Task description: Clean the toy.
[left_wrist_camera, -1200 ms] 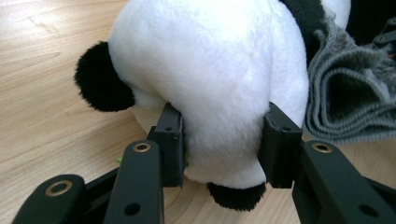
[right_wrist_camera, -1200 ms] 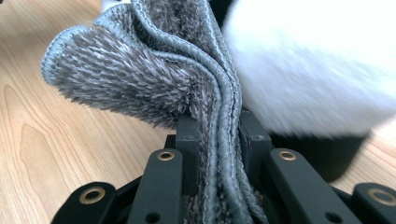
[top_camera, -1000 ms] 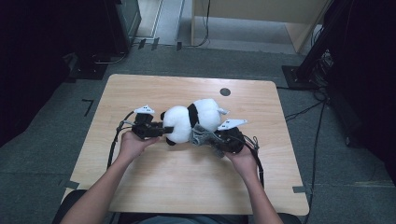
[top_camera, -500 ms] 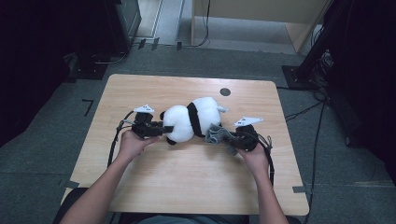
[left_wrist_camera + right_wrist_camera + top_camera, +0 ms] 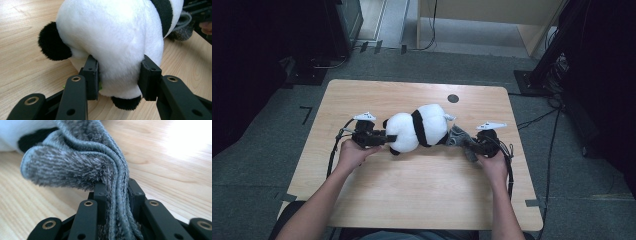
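A black-and-white plush panda [image 5: 417, 127] lies on its side in the middle of the wooden table [image 5: 412, 200]. My left gripper [image 5: 389, 137] is shut on its white head end; in the left gripper view both pads press into the plush [image 5: 112, 37] around my left gripper [image 5: 120, 77]. My right gripper [image 5: 469, 145] is shut on a grey fuzzy cloth [image 5: 458, 136] at the panda's other end. In the right gripper view the cloth's hemmed edge [image 5: 75, 162] is pinched in my right gripper [image 5: 116, 195], with the panda [image 5: 15, 132] behind it.
A small black dot [image 5: 453, 98] marks the table's far side. Bare wood lies in front of the panda toward the person. Cables [image 5: 542, 117] and dark stands sit on the grey floor around the table.
My right gripper has moved to the right with the grey cloth, drawing it away from the panda's body. The left gripper and the panda have stayed in place.
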Available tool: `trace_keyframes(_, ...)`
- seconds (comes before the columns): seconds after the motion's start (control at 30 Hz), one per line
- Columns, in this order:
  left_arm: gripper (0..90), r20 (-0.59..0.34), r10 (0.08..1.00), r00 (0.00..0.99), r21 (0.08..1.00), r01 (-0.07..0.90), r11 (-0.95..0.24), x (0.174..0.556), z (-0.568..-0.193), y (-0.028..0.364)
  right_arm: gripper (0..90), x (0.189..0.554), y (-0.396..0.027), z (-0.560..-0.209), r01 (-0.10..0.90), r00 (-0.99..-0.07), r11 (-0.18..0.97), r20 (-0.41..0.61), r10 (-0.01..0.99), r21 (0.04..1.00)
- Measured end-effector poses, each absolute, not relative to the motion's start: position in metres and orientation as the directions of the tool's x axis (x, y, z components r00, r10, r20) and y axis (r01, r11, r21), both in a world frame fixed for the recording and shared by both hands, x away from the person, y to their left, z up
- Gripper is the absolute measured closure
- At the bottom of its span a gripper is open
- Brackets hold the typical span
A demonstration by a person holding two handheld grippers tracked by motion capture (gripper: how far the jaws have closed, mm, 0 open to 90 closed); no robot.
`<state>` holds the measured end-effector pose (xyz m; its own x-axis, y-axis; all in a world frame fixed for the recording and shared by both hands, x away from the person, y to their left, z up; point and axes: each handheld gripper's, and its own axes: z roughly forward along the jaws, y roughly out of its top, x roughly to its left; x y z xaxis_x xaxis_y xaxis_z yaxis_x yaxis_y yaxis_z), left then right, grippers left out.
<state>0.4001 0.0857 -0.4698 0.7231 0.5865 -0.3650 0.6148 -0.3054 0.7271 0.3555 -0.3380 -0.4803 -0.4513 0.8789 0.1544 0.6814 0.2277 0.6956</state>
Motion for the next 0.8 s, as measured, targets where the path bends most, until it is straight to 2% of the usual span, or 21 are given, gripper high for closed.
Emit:
trace_keyframes(0.17, 58.0, -0.374, 0.58, 0.724, 0.725, 0.618, -0.304, 0.4, -0.47, 0.087, 74.9, 0.354, -0.347, -0.473, 0.665, -0.424, 0.159, 0.193, 0.885, 0.73)
trace_keyframes(0.3, 58.0, -0.377, 0.575, 0.726, 0.725, 0.618, -0.304, 0.401, -0.471, 0.088, 74.9, 0.349, -0.344, -0.459, 0.622, -0.448, 0.149, 0.193, 0.873, 0.769)
trace_keyframes(0.6, 57.7, -0.361, 0.588, 0.723, 0.732, 0.611, -0.301, 0.399, -0.471, 0.087, 75.1, 0.333, -0.307, -0.414, 0.489, -0.561, 0.183, 0.147, 0.815, 0.853)
trace_keyframes(0.8, 56.2, -0.358, 0.599, 0.717, 0.737, 0.61, -0.29, 0.397, -0.472, 0.086, 75.1, 0.331, -0.264, -0.409, 0.451, -0.664, 0.237, 0.146, 0.734, 0.861)
